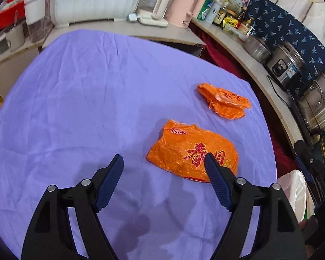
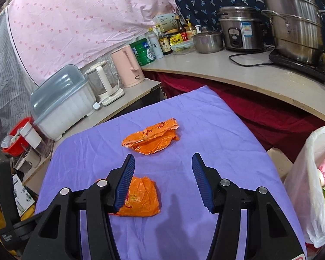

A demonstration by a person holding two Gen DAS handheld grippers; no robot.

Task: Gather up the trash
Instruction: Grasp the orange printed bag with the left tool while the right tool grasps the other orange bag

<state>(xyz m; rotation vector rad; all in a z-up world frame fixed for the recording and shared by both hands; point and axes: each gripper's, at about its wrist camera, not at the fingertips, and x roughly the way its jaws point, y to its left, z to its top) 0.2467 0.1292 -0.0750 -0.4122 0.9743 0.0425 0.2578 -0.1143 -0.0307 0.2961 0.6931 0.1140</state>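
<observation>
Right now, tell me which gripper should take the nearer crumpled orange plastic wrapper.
Left. The left gripper has the nearer crumpled orange plastic wrapper at its fingertip; the right gripper aims beyond it.

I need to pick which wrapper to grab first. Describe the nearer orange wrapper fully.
The nearer wrapper is a crumpled, glossy orange plastic or foil packet with red characters and a small red logo near one end. It lies flat and looks empty on the purple cloth, apart from the second wrapper beyond it. Neither claw grips it; one finger of the open left claw overlaps it in view; contact cannot be told.
</observation>
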